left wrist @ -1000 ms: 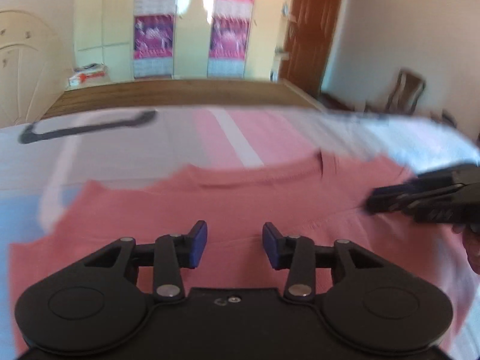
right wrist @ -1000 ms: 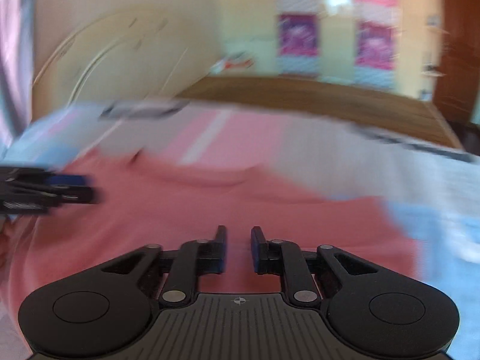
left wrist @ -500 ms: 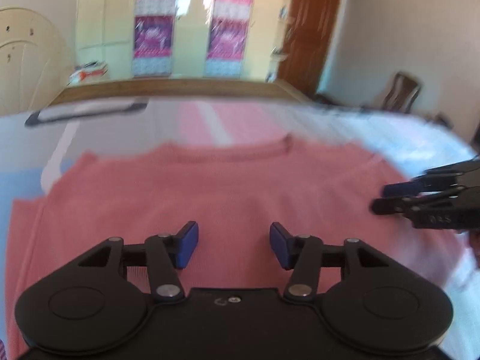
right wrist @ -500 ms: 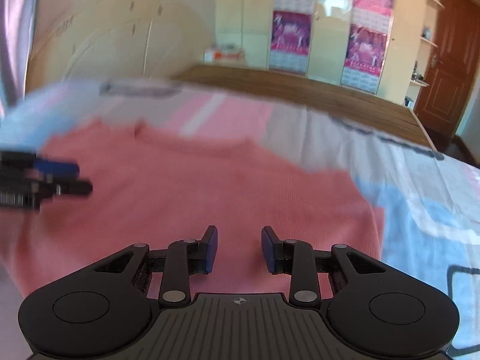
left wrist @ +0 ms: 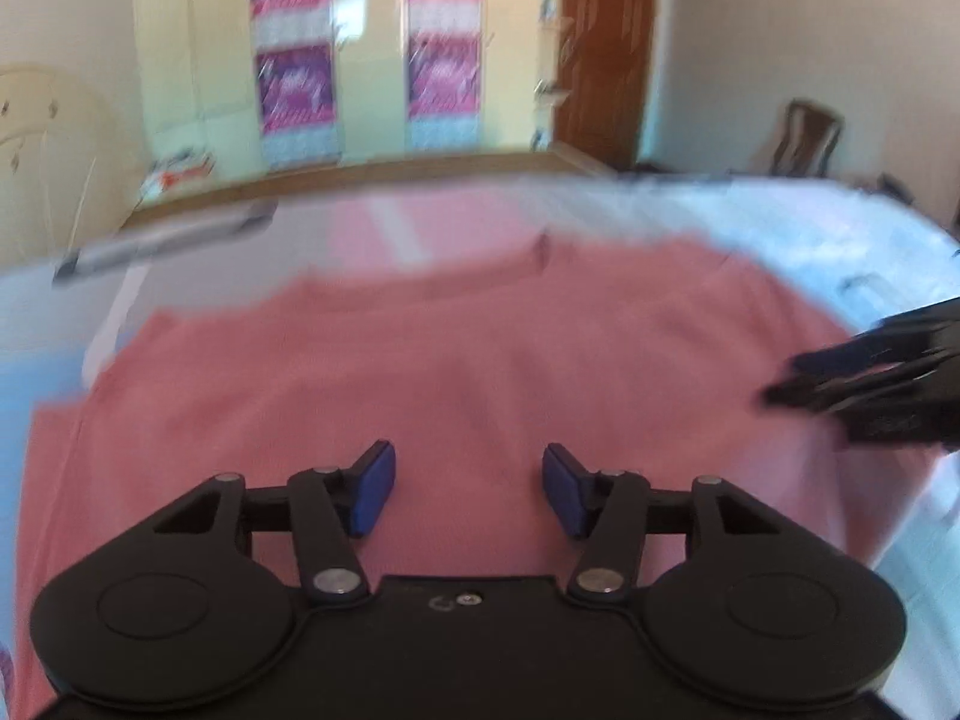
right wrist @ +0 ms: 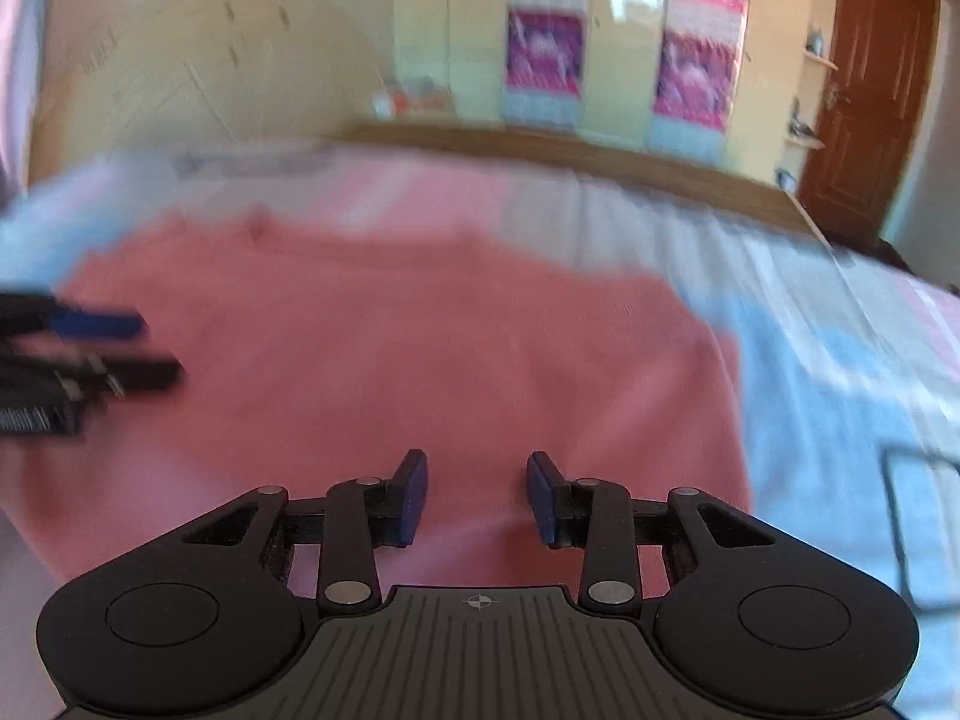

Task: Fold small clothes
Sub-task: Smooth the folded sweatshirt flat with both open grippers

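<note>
A pink shirt [left wrist: 480, 360] lies spread flat on the bed, neckline toward the far side; the right wrist view shows it too [right wrist: 420, 348]. My left gripper [left wrist: 468, 468] hovers over the shirt's near part, open, with nothing between its blue pads. My right gripper [right wrist: 477, 474] is also over the near part of the shirt; its jaws are opening and nothing is between them. Each gripper shows in the other's view: the right gripper [left wrist: 786, 381] over the shirt's right side, the left gripper [right wrist: 159, 348] over its left side. Both views are blurred.
The bed sheet [left wrist: 810, 228] is patterned in white, pale blue and pink [right wrist: 840, 390]. A wooden bed edge [left wrist: 360, 174] runs along the far side. Beyond it stand a wardrobe with purple posters [left wrist: 294, 78], a brown door [left wrist: 606, 48] and a chair [left wrist: 804, 138].
Both grippers' jaws have widened. The two grippers have drawn apart sideways over the shirt, the left one toward the left, the right one toward the right. The shirt lies as before.
</note>
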Motion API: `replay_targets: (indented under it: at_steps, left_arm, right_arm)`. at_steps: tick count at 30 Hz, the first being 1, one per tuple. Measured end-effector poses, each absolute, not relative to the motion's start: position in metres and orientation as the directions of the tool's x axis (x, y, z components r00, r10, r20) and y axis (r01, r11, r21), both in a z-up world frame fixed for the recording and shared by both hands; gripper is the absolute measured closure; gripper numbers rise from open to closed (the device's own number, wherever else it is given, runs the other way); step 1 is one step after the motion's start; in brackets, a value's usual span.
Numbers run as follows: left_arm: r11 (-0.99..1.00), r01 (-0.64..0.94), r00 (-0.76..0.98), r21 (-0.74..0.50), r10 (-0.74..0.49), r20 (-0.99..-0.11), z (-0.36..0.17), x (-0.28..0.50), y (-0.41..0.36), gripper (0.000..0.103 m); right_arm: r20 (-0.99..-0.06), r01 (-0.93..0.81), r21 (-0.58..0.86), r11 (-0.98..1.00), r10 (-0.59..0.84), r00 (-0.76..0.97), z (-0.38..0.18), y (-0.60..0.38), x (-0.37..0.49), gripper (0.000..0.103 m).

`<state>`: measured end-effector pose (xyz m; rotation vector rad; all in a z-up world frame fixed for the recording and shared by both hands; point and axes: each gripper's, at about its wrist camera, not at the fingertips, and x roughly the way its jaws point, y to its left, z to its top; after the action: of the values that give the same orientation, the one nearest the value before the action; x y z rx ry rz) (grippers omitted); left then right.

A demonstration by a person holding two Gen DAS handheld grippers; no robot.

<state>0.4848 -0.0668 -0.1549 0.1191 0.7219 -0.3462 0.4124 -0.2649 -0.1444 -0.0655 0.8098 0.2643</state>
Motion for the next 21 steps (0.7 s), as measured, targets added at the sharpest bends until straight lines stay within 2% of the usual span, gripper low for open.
replay_targets:
  at_steps: [2, 4, 6, 8, 11, 12, 13, 15, 17, 18, 21]
  left_arm:
    - [0.938, 0.343, 0.71, -0.043, -0.289, -0.642, -0.154, 0.479, -0.056, 0.052]
    - [0.946, 0.324, 0.737, -0.01, -0.259, -0.624, -0.147, 0.473, -0.045, 0.052]
    - [0.956, 0.292, 0.767, -0.001, -0.234, -0.598, -0.143, 0.471, -0.03, 0.052]
    - [0.969, 0.248, 0.77, -0.009, -0.202, -0.605, -0.143, 0.479, -0.015, 0.052]
    - [0.981, 0.192, 0.763, 0.031, -0.129, -0.634, -0.143, 0.49, 0.0, 0.052]
    - [0.981, 0.179, 0.754, 0.071, -0.09, -0.651, -0.146, 0.494, 0.003, 0.053]
    - [0.981, 0.171, 0.753, 0.088, -0.072, -0.654, -0.149, 0.496, 0.007, 0.052]
    - [0.987, 0.133, 0.755, 0.094, -0.039, -0.655, -0.151, 0.498, 0.02, 0.052]
    - [0.982, 0.122, 0.761, 0.146, 0.002, -0.649, -0.154, 0.498, 0.027, 0.044]
    - [0.986, 0.114, 0.759, 0.123, -0.007, -0.651, -0.153, 0.497, 0.034, 0.042]
    - [0.993, 0.094, 0.76, 0.073, -0.024, -0.65, -0.137, 0.488, 0.032, 0.05]
  right_arm:
    - [-0.723, -0.208, 0.12, 0.971, 0.229, 0.652, -0.144, -0.283, 0.407, 0.068]
    - [-0.695, -0.172, 0.146, 0.974, 0.225, 0.683, -0.13, -0.297, 0.398, 0.067]
    - [-0.665, -0.151, 0.1, 0.983, 0.179, 0.725, -0.118, -0.309, 0.389, 0.068]
    - [-0.697, -0.104, 0.068, 0.992, 0.121, 0.707, -0.122, -0.317, 0.398, 0.068]
    - [-0.761, -0.1, 0.071, 0.992, 0.119, 0.638, -0.132, -0.32, 0.408, 0.068]
    - [-0.775, -0.122, 0.025, 0.992, 0.097, 0.625, -0.134, -0.315, 0.409, 0.068]
    - [-0.781, -0.147, -0.028, 0.989, 0.071, 0.62, -0.135, -0.308, 0.411, 0.073]
    - [-0.786, -0.164, -0.104, 0.981, 0.02, 0.617, -0.137, -0.306, 0.407, 0.073]
    - [-0.79, -0.143, -0.091, 0.985, 0.016, 0.612, -0.142, -0.317, 0.399, 0.073]
    - [-0.791, -0.142, -0.088, 0.986, 0.018, 0.612, -0.141, -0.318, 0.397, 0.073]
    - [-0.784, -0.152, -0.134, 0.979, -0.011, 0.621, -0.135, -0.306, 0.395, 0.073]
